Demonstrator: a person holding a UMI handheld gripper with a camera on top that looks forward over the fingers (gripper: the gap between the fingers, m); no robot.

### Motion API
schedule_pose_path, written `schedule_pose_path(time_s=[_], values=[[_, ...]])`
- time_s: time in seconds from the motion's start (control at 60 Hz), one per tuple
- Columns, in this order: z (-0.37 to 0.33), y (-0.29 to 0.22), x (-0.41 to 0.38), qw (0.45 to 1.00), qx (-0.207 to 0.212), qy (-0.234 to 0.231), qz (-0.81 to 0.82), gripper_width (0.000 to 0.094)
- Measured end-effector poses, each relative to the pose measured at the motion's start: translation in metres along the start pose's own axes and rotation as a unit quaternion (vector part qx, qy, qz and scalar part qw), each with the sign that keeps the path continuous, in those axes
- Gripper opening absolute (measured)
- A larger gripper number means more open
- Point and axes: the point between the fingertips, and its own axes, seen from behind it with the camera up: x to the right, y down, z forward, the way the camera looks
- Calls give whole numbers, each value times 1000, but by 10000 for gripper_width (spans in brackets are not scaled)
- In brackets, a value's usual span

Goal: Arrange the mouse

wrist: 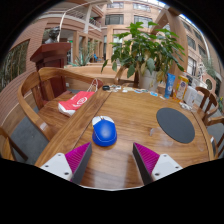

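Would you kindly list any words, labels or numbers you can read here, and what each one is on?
None can be read.
Red book: its cover shows pale marks, too small to read.
Blue mouse, just ahead of the open fingers: no visible label.
Black mouse pad: plain.

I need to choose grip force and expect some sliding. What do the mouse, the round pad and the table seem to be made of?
Mouse: blue shell with a soft sheen, probably smooth plastic. It lies just ahead of the open gripper.
Round pad: dark, matte and flat, likely fabric-topped rubber, though that is uncertain.
Table: visible grain and plank seams, so wood with a slightly glossy finish.
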Motion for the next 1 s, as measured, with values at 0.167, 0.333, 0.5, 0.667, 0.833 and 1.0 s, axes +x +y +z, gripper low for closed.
schedule_pose_path(time_s=[0.167,0.333,0.5,0.667,0.833,1.0], values=[[47,-27,-8,1000,-1,12,-12,816],[73,-41,-22,1000,-8,-13,15,569],[80,-47,-20,1000,1,-1,8,417],[66,-71,-24,1000,21,-22,8,354],[-28,-205,-2,981,180,-59,28,354],[-76,-274,110,963,266,-3,49,352]])
